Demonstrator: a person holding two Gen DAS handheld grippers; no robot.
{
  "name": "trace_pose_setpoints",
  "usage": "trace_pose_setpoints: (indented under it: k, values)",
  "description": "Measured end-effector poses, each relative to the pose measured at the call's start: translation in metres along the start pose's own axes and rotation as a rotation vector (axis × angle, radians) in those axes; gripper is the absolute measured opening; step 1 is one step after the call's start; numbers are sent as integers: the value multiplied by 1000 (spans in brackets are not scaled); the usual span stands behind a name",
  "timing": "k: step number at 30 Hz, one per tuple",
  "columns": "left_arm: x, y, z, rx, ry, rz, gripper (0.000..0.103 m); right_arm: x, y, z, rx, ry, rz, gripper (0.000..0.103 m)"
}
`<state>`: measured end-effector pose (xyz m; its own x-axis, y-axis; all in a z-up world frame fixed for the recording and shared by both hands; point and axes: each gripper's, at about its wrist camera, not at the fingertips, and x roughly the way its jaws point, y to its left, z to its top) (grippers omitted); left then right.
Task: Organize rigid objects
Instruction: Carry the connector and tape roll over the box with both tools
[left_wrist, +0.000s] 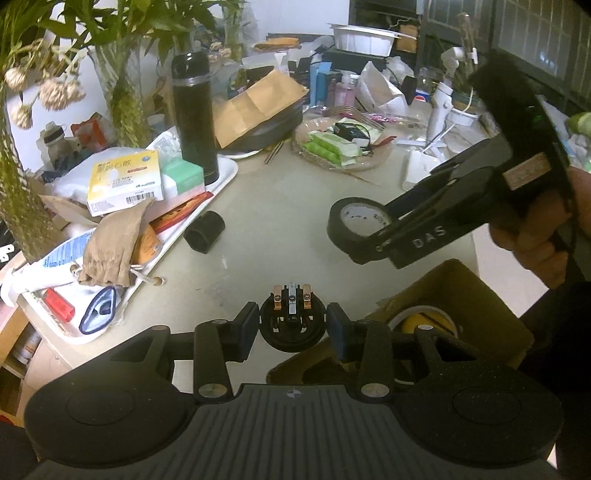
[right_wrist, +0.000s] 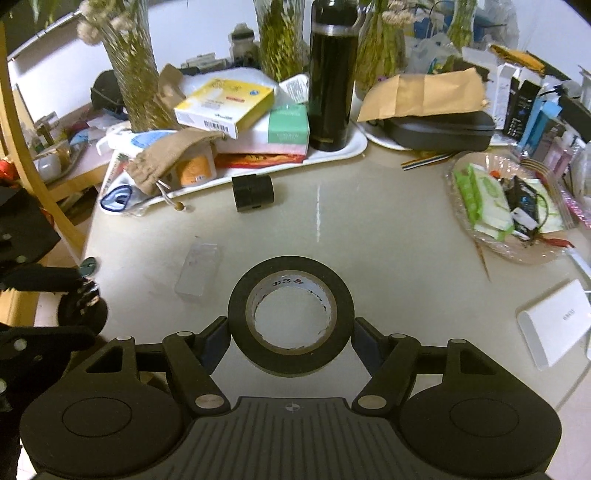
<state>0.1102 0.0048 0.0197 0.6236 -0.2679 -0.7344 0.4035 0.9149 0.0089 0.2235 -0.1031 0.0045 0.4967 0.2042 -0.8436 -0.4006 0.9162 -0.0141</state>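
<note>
Right gripper (right_wrist: 291, 341), low centre of its own wrist view: clamped on a roll of black tape (right_wrist: 290, 319), one pad pressing each side of the roll, hole facing the lens, lifted clear of the beige tabletop (right_wrist: 388, 236). In the left wrist view, reaching in from the right edge and angled down toward the left, with the hand (left_wrist: 546, 229) wrapped around the handle at far right and the roll of black tape (left_wrist: 354, 229) at the jaw tips, right of centre above the table. Below it, lower right of that frame, an open cardboard box (left_wrist: 461, 291) with something yellow inside.

Left gripper (left_wrist: 291, 325), bottom centre of its own view: closed on a small round black part with copper contacts (left_wrist: 291, 321), blue pads touching both flanks, tilted down over the table's near edge. In the right wrist view, seen at the left edge, blurred.

Farther up the table, left of centre in both views: a short black cylinder (right_wrist: 253, 192) lying on its side beside a white tray (right_wrist: 347, 153).
</note>
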Motion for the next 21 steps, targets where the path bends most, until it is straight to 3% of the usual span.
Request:
trace_pose_setpoints:
  k: [21]
  values:
    - [-22,-40,1,45,59,-8,39,-90,-2,-51,22,-87,22,73]
